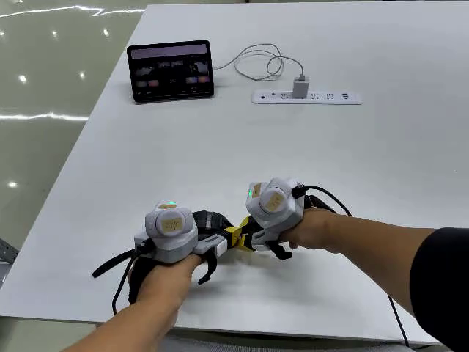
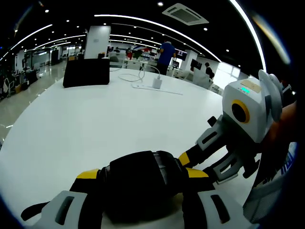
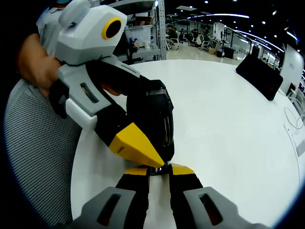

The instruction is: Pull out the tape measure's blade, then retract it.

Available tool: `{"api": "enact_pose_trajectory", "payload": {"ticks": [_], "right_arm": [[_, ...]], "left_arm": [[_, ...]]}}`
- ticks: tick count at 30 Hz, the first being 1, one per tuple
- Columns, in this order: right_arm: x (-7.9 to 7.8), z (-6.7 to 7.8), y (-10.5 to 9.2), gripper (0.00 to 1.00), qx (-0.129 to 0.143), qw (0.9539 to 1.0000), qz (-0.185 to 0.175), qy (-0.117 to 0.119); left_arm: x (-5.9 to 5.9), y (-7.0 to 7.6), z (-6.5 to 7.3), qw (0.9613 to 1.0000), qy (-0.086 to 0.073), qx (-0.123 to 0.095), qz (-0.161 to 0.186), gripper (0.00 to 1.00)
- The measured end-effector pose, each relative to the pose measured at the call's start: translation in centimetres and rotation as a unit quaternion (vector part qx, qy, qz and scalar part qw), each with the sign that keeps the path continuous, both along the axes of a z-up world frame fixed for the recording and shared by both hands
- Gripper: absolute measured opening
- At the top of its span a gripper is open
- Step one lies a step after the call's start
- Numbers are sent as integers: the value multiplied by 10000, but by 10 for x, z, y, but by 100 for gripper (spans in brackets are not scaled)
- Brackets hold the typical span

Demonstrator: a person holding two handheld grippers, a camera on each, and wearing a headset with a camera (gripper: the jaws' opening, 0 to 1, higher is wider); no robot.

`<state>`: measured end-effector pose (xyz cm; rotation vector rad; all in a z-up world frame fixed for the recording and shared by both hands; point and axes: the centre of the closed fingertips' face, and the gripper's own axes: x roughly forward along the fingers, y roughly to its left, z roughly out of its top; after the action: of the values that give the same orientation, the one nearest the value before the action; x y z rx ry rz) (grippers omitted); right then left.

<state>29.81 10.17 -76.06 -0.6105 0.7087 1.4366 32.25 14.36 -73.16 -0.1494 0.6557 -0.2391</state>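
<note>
Black, hard-cased and probably light, the tape measure [image 2: 143, 191] sat clamped in my left gripper [image 2: 140, 175] near the table's [image 1: 293, 147] six o'clock edge. My right gripper [image 3: 161, 170] was pinched on what I took for the thin, springy blade tip [image 3: 163, 165], a slippery hold.

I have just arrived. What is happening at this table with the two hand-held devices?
A person at a white table is working on a tape measure with two hand-held tongs. The left tongs are shut around its black case. The right tongs meet it head-on and appear closed on the small blade tip at the mouth of the case. No length of blade is out, so the pull has not yet begun.
</note>
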Motion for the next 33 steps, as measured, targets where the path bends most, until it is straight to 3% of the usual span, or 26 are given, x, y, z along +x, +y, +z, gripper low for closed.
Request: {"api": "enact_pose_trajectory", "payload": {"ticks": [6, 11, 13, 18, 19, 21, 23, 27, 30, 33], "right_arm": [[-1, 0, 0, 12, -70, 10000, 17, -63], [-6, 1, -3, 14, -114, 9999, 35, -107], [-6, 3, -4, 15, -104, 9998, 58, -164], [-5, 8, -6, 16, -51, 9999, 40, -133], [-4, 9, -7, 16, -57, 9999, 14, -128], [-3, 10, -8, 18, -36, 9999, 15, -127], [-4, 11, -8, 22, -13, 10000, -15, -87], [-6, 12, -9, 29, 0, 10000, -21, -48], [-8, 14, -14, 32, 7, 10000, -60, -34], [-9, 16, -17, 36, 65, 9999, -128, -14]], "left_arm": [[0, 0, 1, 10000, -50, 2, -26, 65], [-1, -1, 1, 9999, 12, -33, -155, 66], [-2, 2, 0, 9998, 112, -142, -73, 67], [6, 16, 9, 9998, -89, -128, 149, 90], [7, 19, 10, 9995, -72, -178, 233, 94], [0, 19, 4, 9985, 284, -350, 303, 97], [3, 21, 7, 9989, 127, -365, 261, 100], [2, 19, 10, 9990, 158, -406, 108, 100], [1, 20, 8, 9994, 192, -145, -264, 100], [2, 18, 14, 9983, 32, -123, -563, 100]]}}
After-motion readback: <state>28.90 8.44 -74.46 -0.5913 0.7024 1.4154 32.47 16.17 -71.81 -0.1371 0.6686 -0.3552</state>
